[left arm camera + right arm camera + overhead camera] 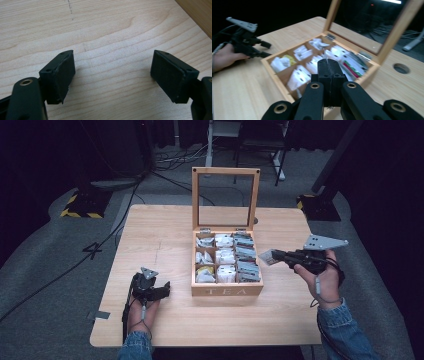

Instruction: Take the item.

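Table: a pale wooden table (165, 230) filled the middle of the high view, with grey floor around it and dark surroundings toward the upper edge.
Tea box: a wooden box (227, 290) marked TEA stood at the centre of the high view, just right of the table's middle; its glass-paned lid (225, 197) stood upright at the back.
Box contents: the compartments held white tea bags (226, 256) in the left and middle columns and grey packets (247, 265) in the right column; one yellow item (203, 269) lay in the lower left compartment.
Left gripper: the left gripper (159, 290) sat at the lower left of the high view, low over the table and just left of the box, apart from it.
Left jaws: in the left gripper view the two black jaws stood wide apart with only bare wood grain between the pads (175, 75); a strip of the box wall (200, 15) crossed the upper right corner.
Right gripper: the right gripper (272, 256) was raised at the right of the high view, beside the box's right edge, pointing toward the box.
Right jaws: in the right gripper view the jaws were pressed together on a thin pale packet (269, 257), seen edge-on at the tips there.
Right hand: the hand (324, 280) came in from the lower right in a denim sleeve (345, 332).
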